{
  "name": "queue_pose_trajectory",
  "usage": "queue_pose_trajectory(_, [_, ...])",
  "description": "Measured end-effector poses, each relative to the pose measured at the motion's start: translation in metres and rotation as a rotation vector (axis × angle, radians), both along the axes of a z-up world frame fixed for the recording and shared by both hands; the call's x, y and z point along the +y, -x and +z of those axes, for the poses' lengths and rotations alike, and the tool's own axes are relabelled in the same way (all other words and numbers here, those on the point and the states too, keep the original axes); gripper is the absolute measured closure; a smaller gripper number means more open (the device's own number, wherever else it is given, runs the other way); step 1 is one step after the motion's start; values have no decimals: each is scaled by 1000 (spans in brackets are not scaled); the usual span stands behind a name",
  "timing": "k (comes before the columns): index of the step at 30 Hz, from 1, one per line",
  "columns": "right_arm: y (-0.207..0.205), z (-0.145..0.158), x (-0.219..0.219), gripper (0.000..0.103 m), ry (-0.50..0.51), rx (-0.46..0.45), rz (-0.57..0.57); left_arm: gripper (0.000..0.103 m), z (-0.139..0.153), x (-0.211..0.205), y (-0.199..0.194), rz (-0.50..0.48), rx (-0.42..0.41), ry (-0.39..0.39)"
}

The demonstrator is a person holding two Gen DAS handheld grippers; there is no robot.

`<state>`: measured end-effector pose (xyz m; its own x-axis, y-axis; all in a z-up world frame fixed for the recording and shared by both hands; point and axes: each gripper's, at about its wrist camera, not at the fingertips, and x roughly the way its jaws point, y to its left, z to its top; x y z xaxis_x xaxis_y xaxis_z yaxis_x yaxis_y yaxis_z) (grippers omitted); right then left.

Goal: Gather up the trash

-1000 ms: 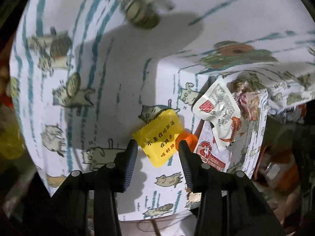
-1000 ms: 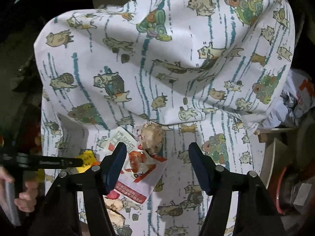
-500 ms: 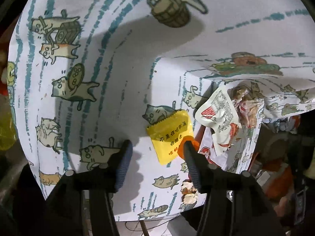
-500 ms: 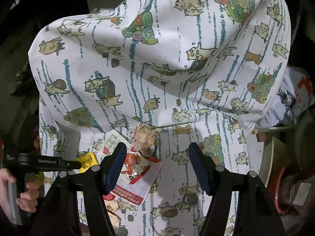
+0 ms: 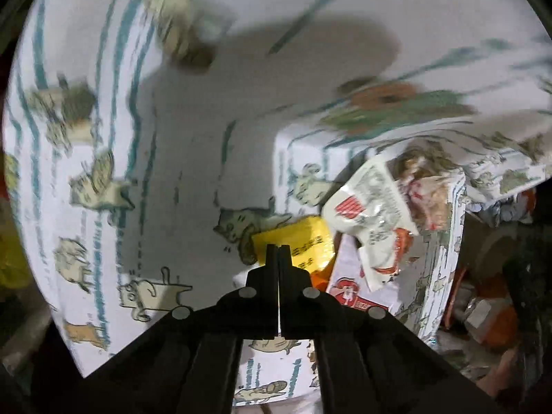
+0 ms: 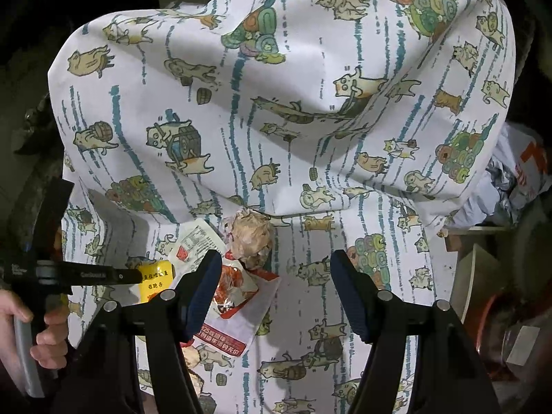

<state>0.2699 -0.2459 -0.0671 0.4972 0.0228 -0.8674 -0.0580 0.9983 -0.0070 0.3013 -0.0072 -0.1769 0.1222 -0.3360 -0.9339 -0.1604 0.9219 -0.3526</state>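
A yellow wrapper [image 5: 303, 241] lies on the cat-print cloth [image 5: 179, 158]. My left gripper [image 5: 278, 252] is shut, its tips pinching the wrapper's left edge; it also shows in the right wrist view [image 6: 132, 276], at the yellow wrapper [image 6: 155, 281]. A white and red snack packet [image 5: 372, 214] lies right of it, with a crumpled brown paper ball [image 6: 250, 236] beside it. My right gripper [image 6: 276, 276] is open and empty, above a red and white wrapper [image 6: 238, 303] and just below the ball.
An orange cap [image 5: 319, 277] sits under the yellow wrapper. The cat-print cloth [image 6: 310, 120] covers a seat and its raised back. Clutter and bags [image 6: 517, 186] lie to the right. Paper scraps [image 6: 191, 358] lie near the front edge.
My left gripper has closed from open onto the yellow wrapper's edge. My right gripper has stayed open and drifted slightly.
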Motion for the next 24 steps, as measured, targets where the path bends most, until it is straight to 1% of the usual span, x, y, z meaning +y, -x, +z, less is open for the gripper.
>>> queue_pose_trajectory(3, [-2,0,-6,35,-8,5,-19,103,26,-6,3,-51,-95,-53])
queue_pose_trajectory(6, [-3,0,-10,35,-42,18,-28,103,46,-13,7,-97,-176,-143])
queue_pose_trajectory(7, [-2,0,-10,35,-48,20,-29,103,48,-18,6,-105,-174,-157])
queue_pose_trajectory(8, [-2,0,-10,35,-56,23,-30,101,47,-20,6,-109,-152,-159])
queue_pose_trajectory(10, [-2,-1,-9,35,-54,26,-31,75,40,-26,7,-144,-113,-103])
queue_pose_trajectory(11, [-1,-2,-9,35,-48,29,-31,70,36,-33,8,-183,-95,-118])
queue_pose_trajectory(13, [-1,-4,-9,35,-44,36,-31,72,28,-50,14,-291,-74,-244])
queue_pose_trajectory(14, [-1,-4,-10,35,-45,40,-32,72,24,-57,18,-325,-78,-288])
queue_pose_trajectory(15, [-1,-5,-12,35,-47,43,-35,72,20,-62,19,-349,-67,-313])
queue_pose_trajectory(18, [-1,-3,-16,35,-45,41,-36,71,10,-73,23,-409,-27,-313])
queue_pose_trajectory(21, [-3,-1,-20,35,-48,39,-48,62,6,-85,27,-477,-27,-365])
queue_pose_trajectory(24, [-6,-2,-24,35,-62,51,-64,54,2,-92,25,-483,-29,-385])
